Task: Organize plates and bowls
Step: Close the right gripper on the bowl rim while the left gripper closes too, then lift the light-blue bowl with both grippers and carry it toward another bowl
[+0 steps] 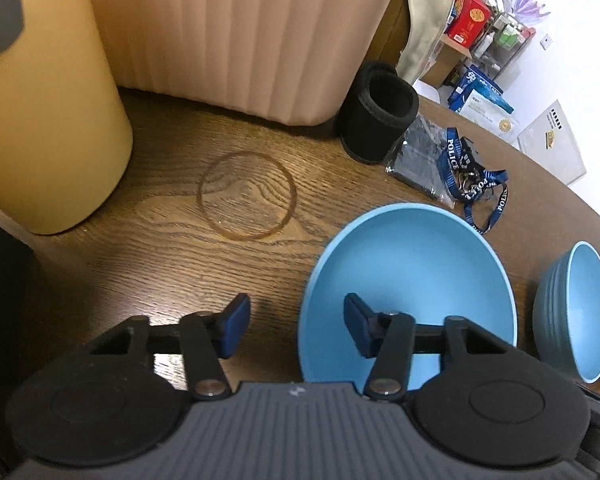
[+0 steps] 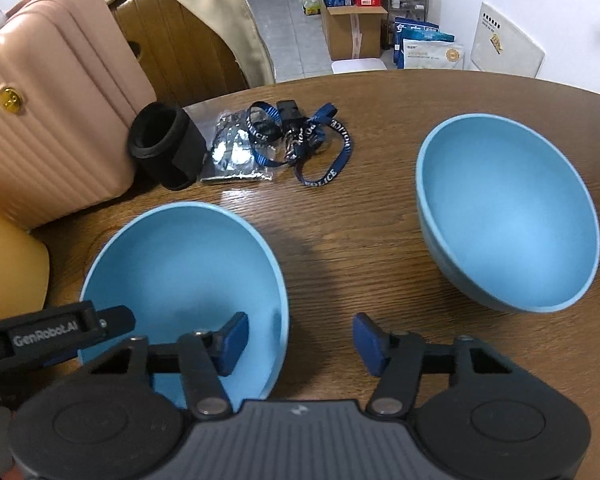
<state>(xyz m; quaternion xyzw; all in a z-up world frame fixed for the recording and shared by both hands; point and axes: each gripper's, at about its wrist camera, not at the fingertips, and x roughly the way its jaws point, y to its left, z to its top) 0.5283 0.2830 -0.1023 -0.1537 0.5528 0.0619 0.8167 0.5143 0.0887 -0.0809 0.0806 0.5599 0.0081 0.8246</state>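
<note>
**Both grippers straddling the rim of one blue plate**

The left gripper (image 1: 296, 326) is seen with jaws apart: its right pad lies over the inside of the blue plate (image 1: 412, 280), its left pad over the bare wooden table (image 1: 160, 240), and the plate's left rim runs between them. The right gripper (image 2: 300, 344) is likewise apart, set across the same plate's right rim. Contact of any pad with the rim cannot be made out in either view. The plate's near edge is hidden behind both gripper bodies. A blue bowl (image 2: 508, 216) stands well to the right; in the left wrist view it is cut off by the frame edge. Far off, a black sleeve (image 2: 166, 146) and a lanyard (image 2: 304, 140) are noted, the latter partly covering a plastic packet (image 2: 232, 156). A pink case (image 2: 52, 116) is cropped on the left.
</note>
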